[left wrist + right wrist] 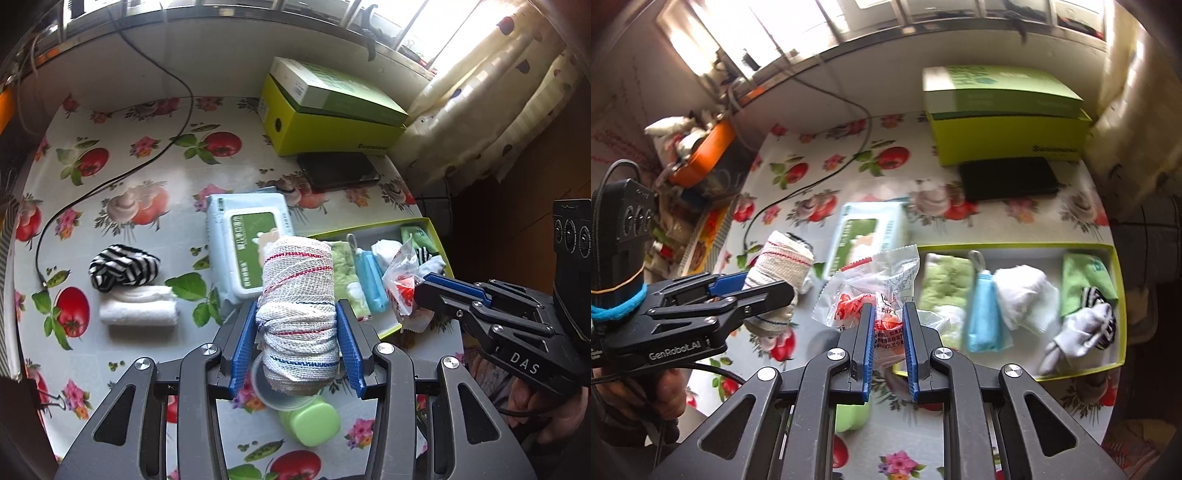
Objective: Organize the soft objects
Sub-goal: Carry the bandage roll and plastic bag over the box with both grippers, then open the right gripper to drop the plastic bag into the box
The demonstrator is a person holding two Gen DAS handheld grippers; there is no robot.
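The left gripper (297, 332) fingers pinch a cloth roll (299, 314) at lower centre, raised off the counter (147, 229). The right gripper (889, 336) fingers clamp a clear packet (871, 291), just left of the tray (1119, 295) at right.

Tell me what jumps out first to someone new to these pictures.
The left hand-held gripper clamps a rolled white mesh cloth in mid-frame. Beside it, the right hand-held gripper pinches a clear plastic packet with red contents, near the green tray of soft items.
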